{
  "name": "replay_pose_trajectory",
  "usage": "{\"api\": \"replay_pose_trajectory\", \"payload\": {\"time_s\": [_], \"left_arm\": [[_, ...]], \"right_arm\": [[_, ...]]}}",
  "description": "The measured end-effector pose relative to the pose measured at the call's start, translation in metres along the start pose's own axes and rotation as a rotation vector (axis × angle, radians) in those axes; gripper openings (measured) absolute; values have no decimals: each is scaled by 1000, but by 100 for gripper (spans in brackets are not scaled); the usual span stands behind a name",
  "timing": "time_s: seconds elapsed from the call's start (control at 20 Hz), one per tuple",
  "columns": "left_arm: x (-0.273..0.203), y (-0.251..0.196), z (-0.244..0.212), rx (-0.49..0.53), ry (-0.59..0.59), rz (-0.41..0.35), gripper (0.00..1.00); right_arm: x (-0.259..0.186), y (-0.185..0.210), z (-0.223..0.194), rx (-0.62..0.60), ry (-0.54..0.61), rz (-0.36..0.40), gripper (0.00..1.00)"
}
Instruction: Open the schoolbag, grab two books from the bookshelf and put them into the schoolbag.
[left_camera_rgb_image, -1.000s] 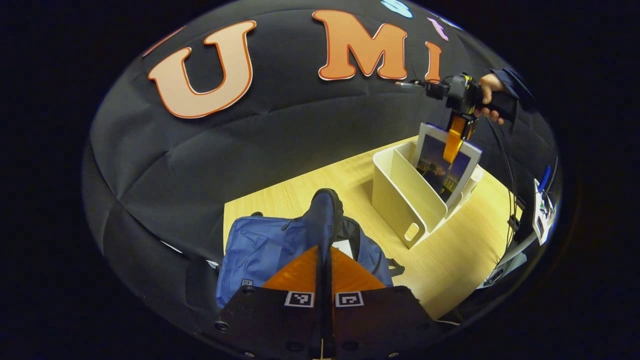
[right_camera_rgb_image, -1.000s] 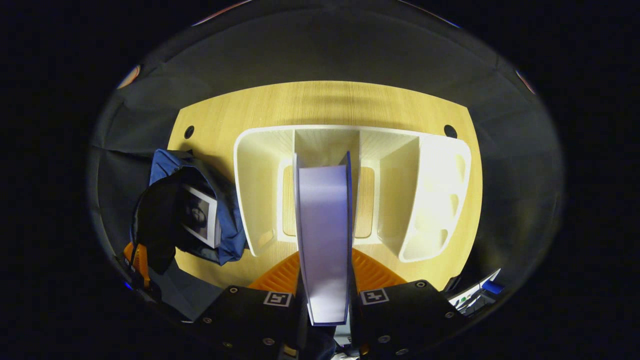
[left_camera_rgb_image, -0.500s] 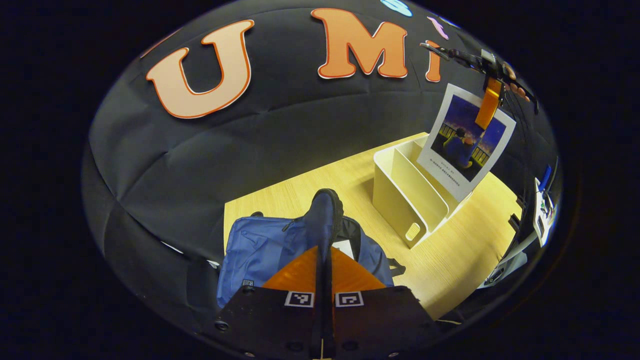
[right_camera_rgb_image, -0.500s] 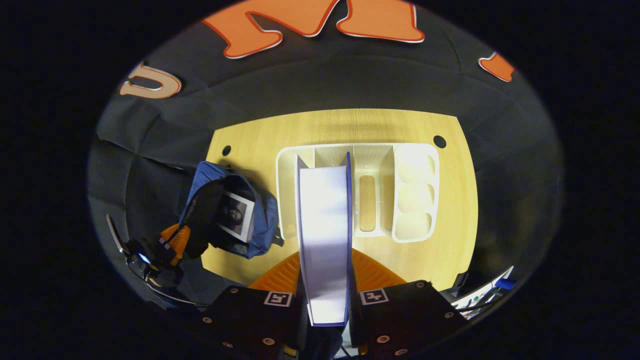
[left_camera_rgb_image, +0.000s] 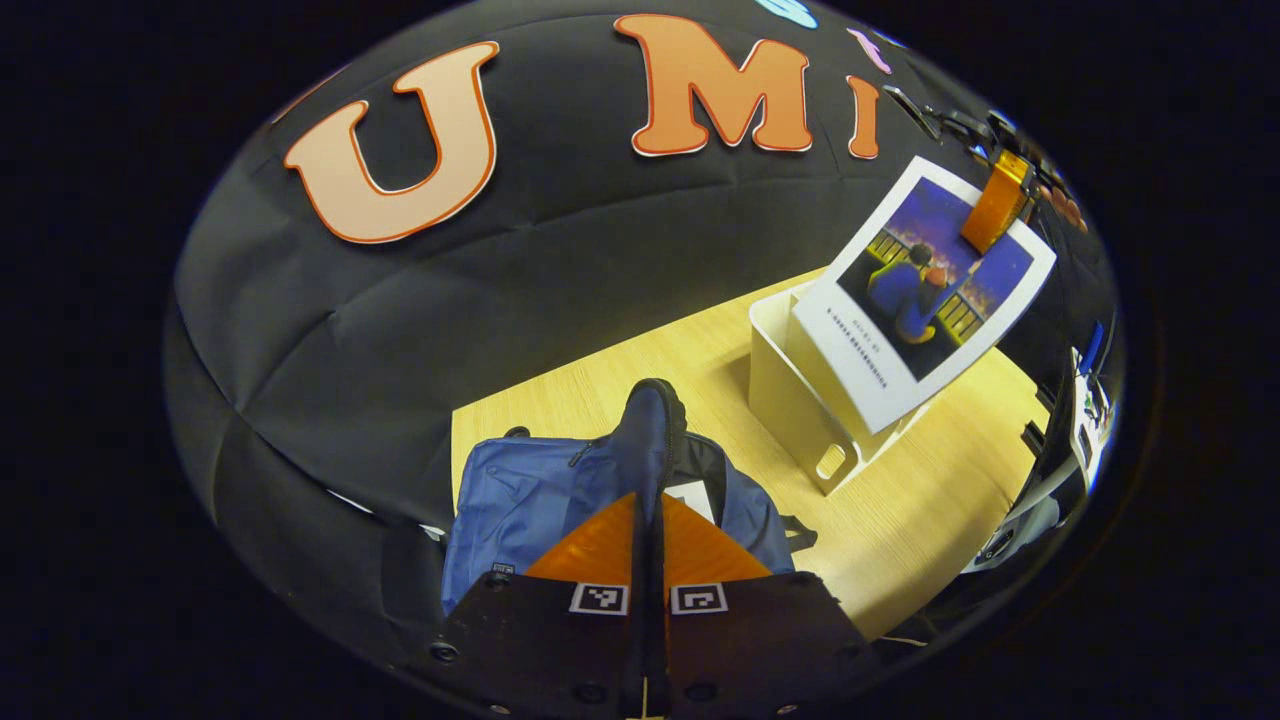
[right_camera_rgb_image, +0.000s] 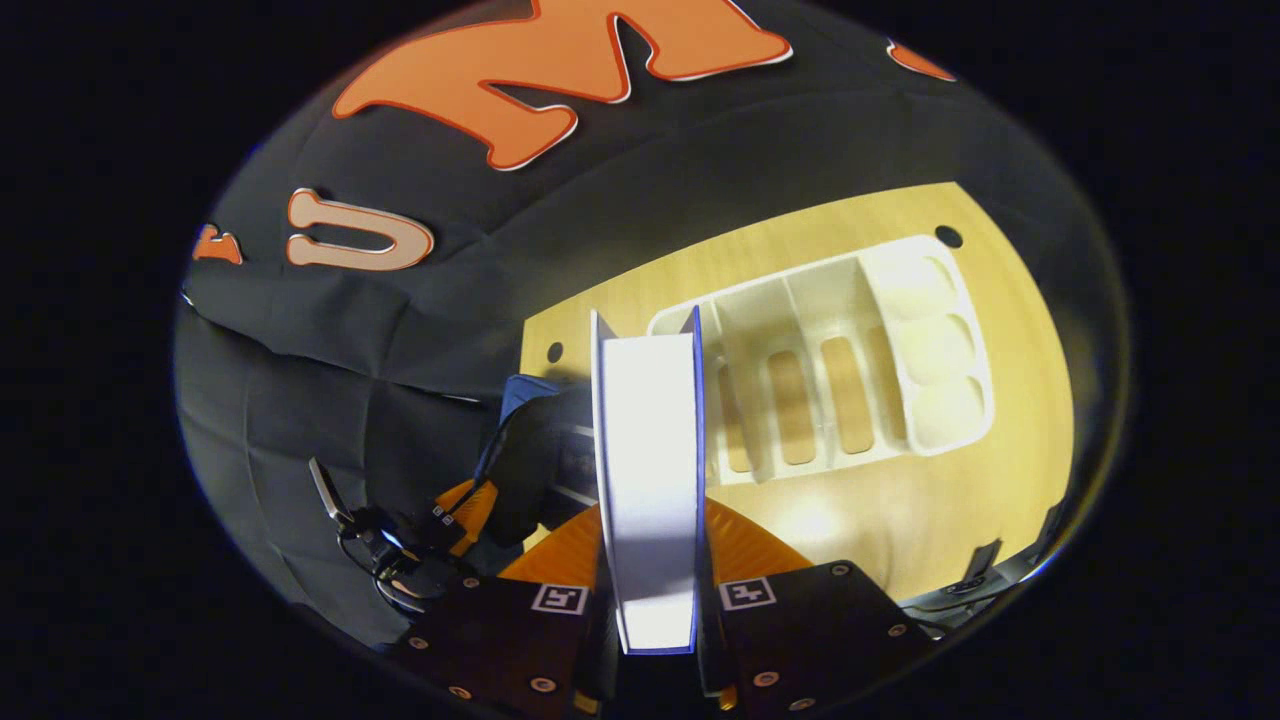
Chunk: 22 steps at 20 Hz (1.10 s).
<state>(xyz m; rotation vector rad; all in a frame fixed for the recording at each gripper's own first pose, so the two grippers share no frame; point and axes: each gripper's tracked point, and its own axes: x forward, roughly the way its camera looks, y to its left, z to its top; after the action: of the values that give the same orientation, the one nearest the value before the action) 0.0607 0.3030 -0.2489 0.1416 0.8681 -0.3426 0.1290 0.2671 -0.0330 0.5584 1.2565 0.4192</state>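
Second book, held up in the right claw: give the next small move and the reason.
Probably carry the book across toward the schoolbag and lower it into the opening. It hangs clear above the white bookshelf, clamped in the right claw, while the left claw holds the bag's flap up, with one book already inside.

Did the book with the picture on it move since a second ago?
Yes. The book, held by the right gripper, went up out of the white bookshelf and now hangs tilted above it.
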Motion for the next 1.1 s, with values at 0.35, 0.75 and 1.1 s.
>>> {"api": "replay_pose_trajectory", "payload": {"time_s": [0.35, 0.75, 1.1], "left_arm": [[-4, 2, 4, -25, -12, -2, 1], [-6, 5, 6, -36, -20, 2, 1], [-9, 5, 8, -41, -41, -9, 1]], "right_arm": [[69, 42, -36, 49, 4, 156, 33], [161, 76, -68, 57, 16, 190, 33], [240, 101, -81, 79, 21, 222, 33]]}}
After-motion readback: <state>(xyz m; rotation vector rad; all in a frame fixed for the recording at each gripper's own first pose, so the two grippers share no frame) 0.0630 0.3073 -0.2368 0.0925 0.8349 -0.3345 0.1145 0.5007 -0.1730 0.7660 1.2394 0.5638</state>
